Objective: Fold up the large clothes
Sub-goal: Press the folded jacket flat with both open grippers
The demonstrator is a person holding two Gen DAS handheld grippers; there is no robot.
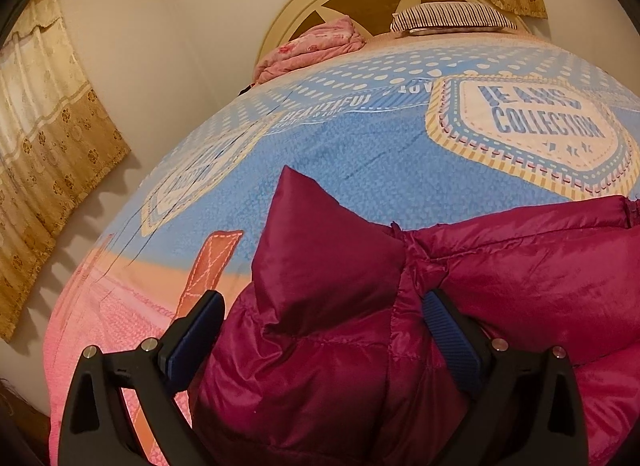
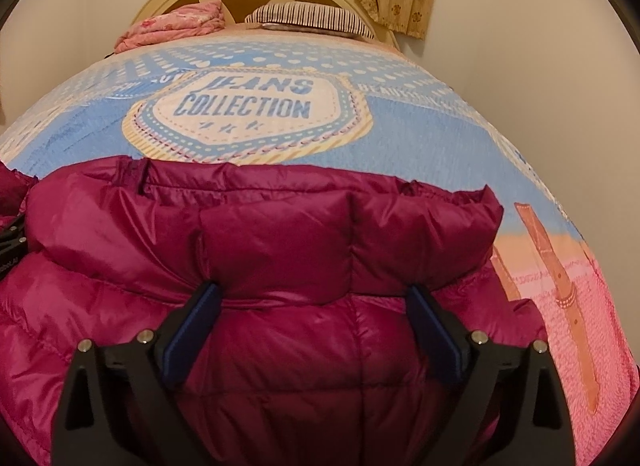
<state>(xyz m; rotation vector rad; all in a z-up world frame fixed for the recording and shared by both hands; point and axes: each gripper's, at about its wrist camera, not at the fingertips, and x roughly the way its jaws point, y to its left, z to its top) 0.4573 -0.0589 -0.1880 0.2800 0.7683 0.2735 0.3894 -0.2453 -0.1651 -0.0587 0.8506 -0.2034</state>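
Folding magenta puffer jacket (image 2: 280, 250) on bed (image 2: 420, 133): bundled, not flat (more folds likely left); left gripper (image 1: 320, 306), right gripper (image 2: 314, 298) both gaping, straddling fabric.

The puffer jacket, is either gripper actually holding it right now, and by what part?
Neither: the left gripper and right gripper stand open astride the jacket.

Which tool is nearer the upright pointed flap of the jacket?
Left. The left tool straddles the pointed flap; the right tool sits over the jacket's quilted middle, away from it.

Jacket (image 2: 280, 266) on bed (image 2: 440, 137), pillow (image 2: 308, 15) behind.
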